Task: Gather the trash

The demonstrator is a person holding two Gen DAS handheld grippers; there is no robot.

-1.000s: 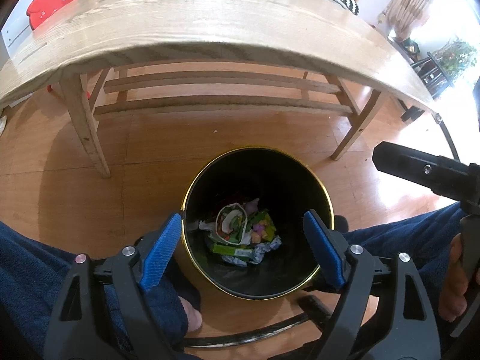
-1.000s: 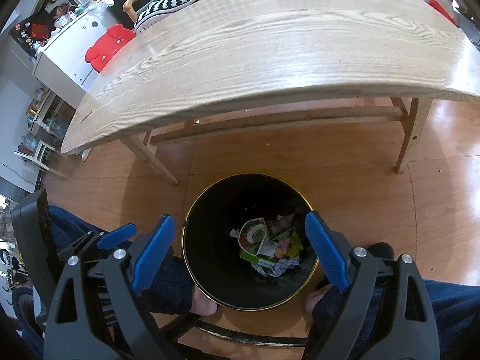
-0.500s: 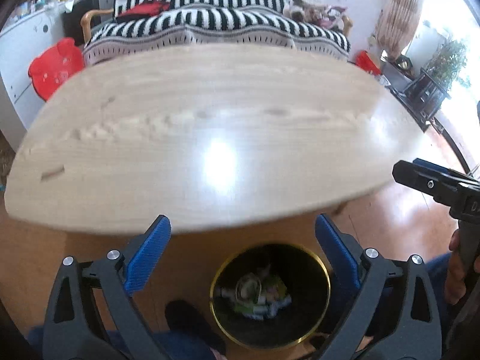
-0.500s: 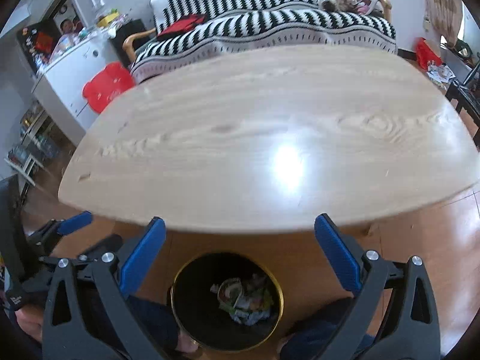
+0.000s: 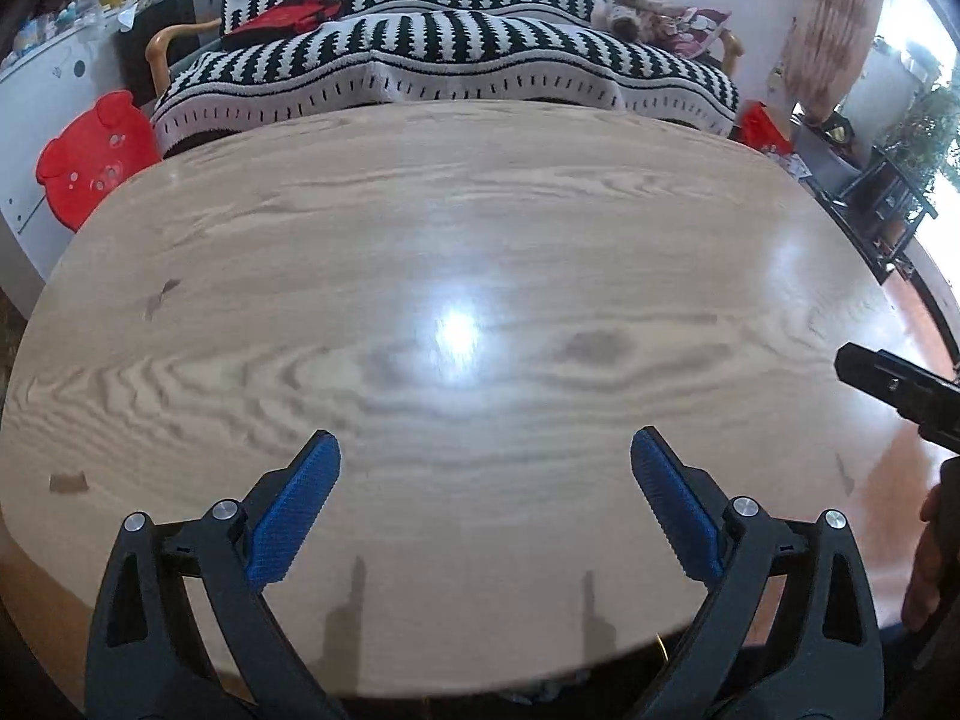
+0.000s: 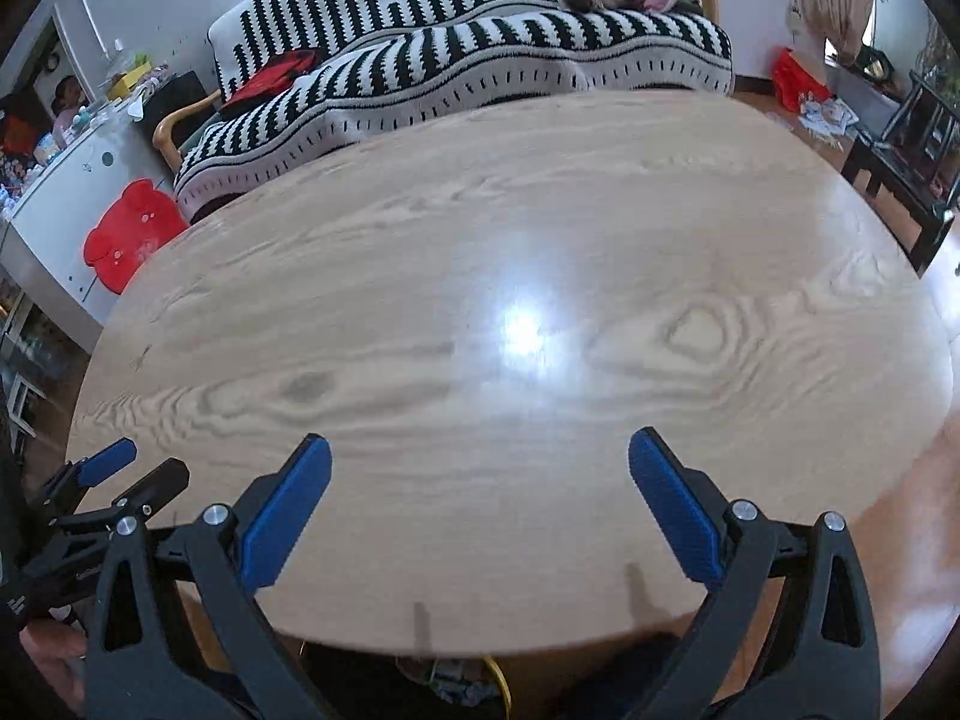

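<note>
My left gripper (image 5: 483, 456) is open and empty above the near part of the wooden table (image 5: 456, 252). My right gripper (image 6: 477, 450) is also open and empty above the same table (image 6: 540, 252). The left gripper also shows at the left edge of the right wrist view (image 6: 114, 468). The right gripper's tip shows at the right edge of the left wrist view (image 5: 894, 384). The black bin with a gold rim is almost hidden under the table's near edge; a sliver of rim and crumpled trash (image 6: 462, 684) shows there. No trash shows on the tabletop.
A sofa with a black-and-white striped blanket (image 5: 444, 54) stands behind the table. A red stool (image 5: 90, 162) leans by a white cabinet at the left. Dark furniture and plants (image 5: 888, 186) stand at the far right. Orange wood floor (image 6: 936, 540) lies right of the table.
Both grippers have risen from over the bin to above the tabletop and now look across it. The bin has slid out of sight under the table edge. Both stay open.
</note>
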